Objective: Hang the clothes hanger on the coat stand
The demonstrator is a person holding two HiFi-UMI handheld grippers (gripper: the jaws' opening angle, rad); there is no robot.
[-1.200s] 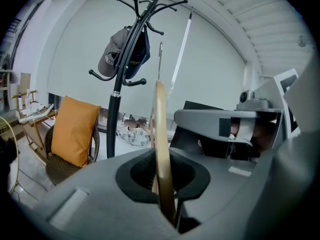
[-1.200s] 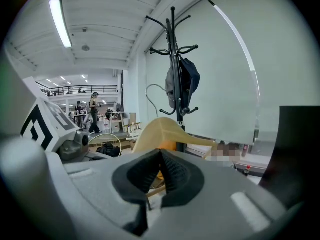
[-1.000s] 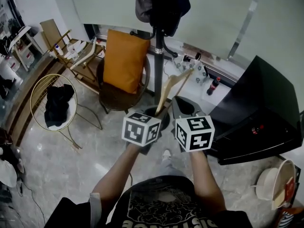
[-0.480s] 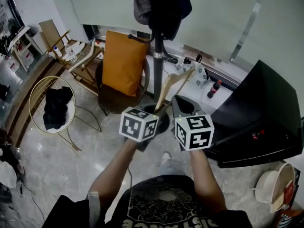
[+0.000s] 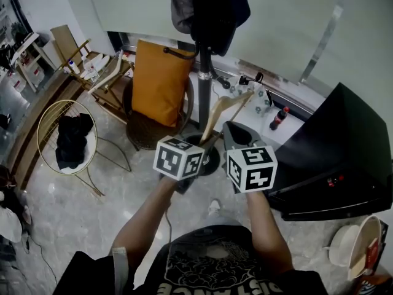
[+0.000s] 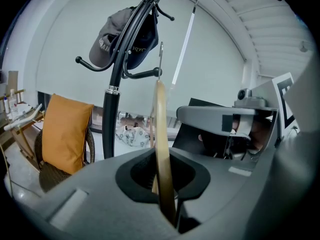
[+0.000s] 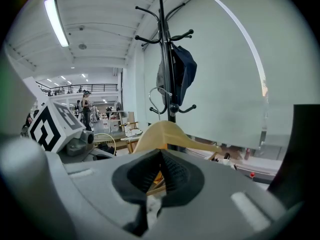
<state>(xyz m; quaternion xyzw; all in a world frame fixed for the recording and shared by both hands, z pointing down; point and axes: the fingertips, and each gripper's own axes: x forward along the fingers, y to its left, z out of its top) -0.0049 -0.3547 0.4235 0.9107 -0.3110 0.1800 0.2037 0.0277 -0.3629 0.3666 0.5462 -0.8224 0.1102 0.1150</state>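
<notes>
1. While the pale wooden clothes hanger with a wire hook [image 5: 222, 107] is already off the floor and in hand, it is not yet on the stand. In the head view it slants up and to the right, in front of the person and on the near side of the pole.
2. The left gripper [image 5: 206, 141] has its fingers closed on the lower end of the wood. In the left gripper view the hanger [image 6: 161, 149] runs edge-on out of the left gripper [image 6: 162, 176], with its hook upward and touching no peg.
3. The right gripper [image 5: 233, 131] sits just right of the left one. In the right gripper view the fingers of the right gripper [image 7: 160, 171] are drawn narrow, almost together. The hanger [image 7: 162, 131] shows just beyond them, and I cannot tell whether they nip it.
4. The black metal coat stand with curved pegs [image 5: 204, 66] rises on the far side of the hanger. In the left gripper view the stand [image 6: 112, 109] carries a grey cap [image 6: 107, 39] on its upper pegs, and a lower peg [image 6: 142, 75] looks bare.
5. By my judgement, the pickup is done. What is left is to bring the hook up to a free peg, seat it there and let go.
6. An orange cushion [image 5: 159, 78] leans in a round wicker chair [image 5: 150, 128] just left of the stand.
</notes>
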